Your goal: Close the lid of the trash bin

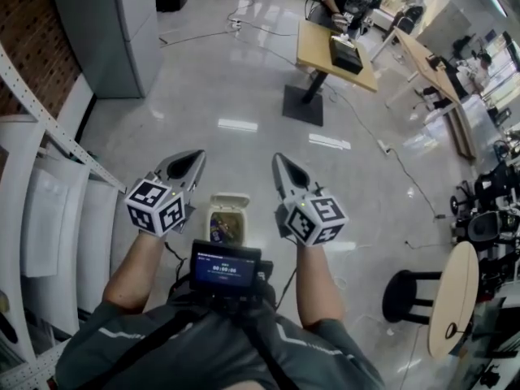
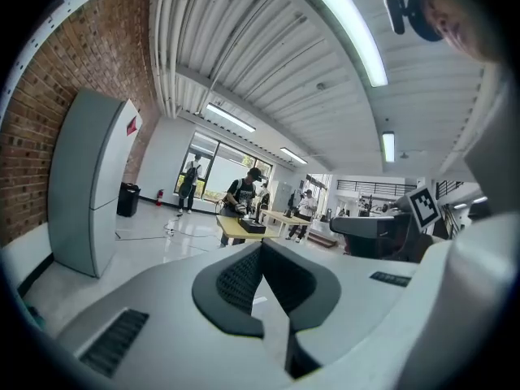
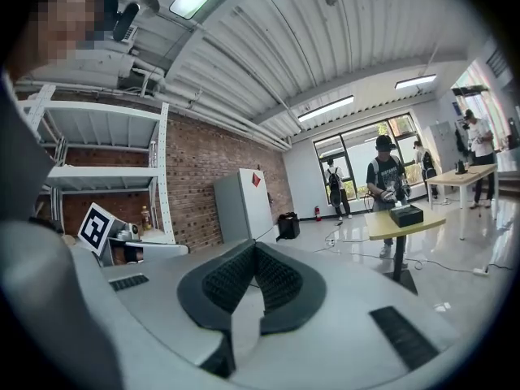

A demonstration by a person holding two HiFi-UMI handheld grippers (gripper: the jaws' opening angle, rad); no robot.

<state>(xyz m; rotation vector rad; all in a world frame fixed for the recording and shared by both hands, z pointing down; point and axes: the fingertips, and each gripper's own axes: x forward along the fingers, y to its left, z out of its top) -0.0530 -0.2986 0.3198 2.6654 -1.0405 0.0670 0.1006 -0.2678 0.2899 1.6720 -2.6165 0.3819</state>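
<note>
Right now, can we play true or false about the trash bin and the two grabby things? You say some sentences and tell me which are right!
1. The lid of the trash bin is open. True.
2. The left gripper is holding the lid. False: its jaws are together on nothing, and it is held away from the bin.
3. In the head view, the trash bin shows on the floor between the two grippers. True.
4. The trash bin has nothing in it. False: colourful rubbish shows inside.
5. The jaws of the right gripper are wide apart. False: they are together, with nothing between them.
</note>
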